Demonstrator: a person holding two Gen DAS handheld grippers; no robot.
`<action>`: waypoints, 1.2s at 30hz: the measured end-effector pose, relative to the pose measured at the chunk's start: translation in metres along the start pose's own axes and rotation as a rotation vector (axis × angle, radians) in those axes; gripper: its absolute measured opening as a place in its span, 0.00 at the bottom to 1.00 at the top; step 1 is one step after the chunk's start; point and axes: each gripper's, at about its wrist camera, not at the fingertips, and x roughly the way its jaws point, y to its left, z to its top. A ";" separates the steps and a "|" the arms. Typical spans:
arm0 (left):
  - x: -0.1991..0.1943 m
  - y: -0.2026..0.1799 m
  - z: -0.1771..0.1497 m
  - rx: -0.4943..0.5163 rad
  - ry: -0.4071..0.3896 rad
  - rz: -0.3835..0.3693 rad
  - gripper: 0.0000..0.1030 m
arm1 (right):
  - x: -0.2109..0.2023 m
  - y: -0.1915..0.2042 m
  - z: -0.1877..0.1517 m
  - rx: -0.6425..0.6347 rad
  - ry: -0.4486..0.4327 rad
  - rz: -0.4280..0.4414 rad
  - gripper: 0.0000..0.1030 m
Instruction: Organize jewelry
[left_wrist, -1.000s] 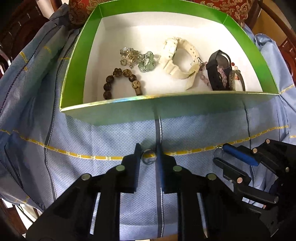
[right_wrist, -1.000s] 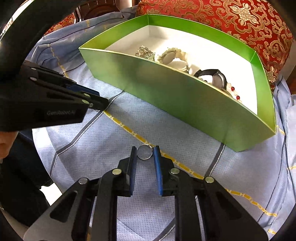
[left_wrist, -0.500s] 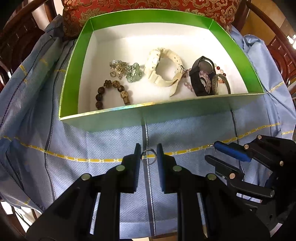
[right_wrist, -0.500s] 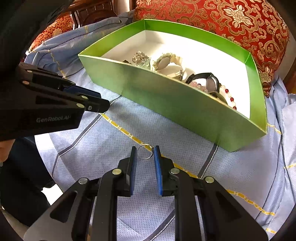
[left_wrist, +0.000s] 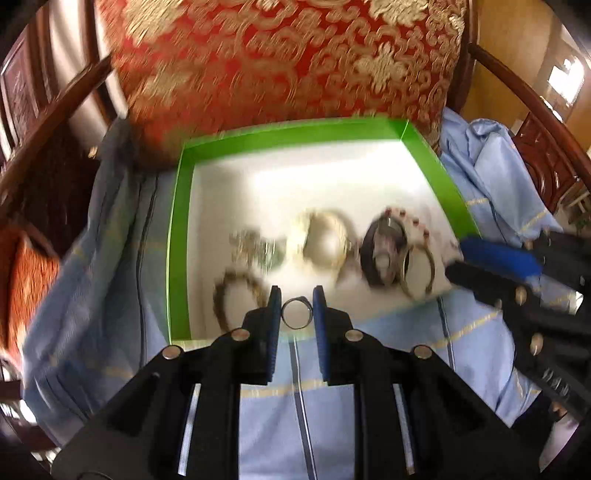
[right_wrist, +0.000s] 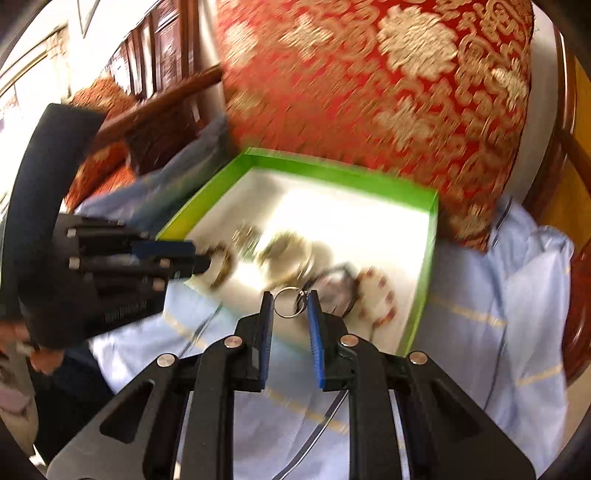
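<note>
A silver ring (left_wrist: 296, 313) is pinched by the left gripper (left_wrist: 296, 308). A thin ring (right_wrist: 289, 302) is clamped by the right gripper (right_wrist: 290, 304) above the green box (right_wrist: 428, 258).

Both wrist views, blurred, apparently angled down, share green box (left_wrist: 177, 258).

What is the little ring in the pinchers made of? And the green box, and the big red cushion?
The ring in the left gripper looks like shiny silver-coloured metal: it glints. The green box seems thin glossy cardboard, with folded corners and a white inside. The red cushion looks like woven silky cloth with a gold pattern, though blur leaves that unsure.
</note>
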 end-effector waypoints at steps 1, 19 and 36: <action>0.002 0.002 0.008 -0.014 -0.003 -0.024 0.17 | 0.002 -0.005 0.011 0.006 -0.005 -0.015 0.18; 0.047 0.016 0.042 -0.062 0.015 0.025 0.49 | 0.039 -0.053 0.011 0.205 0.026 -0.063 0.72; 0.010 0.011 0.016 -0.071 -0.097 0.098 0.84 | 0.020 -0.040 0.002 0.149 -0.047 -0.218 0.96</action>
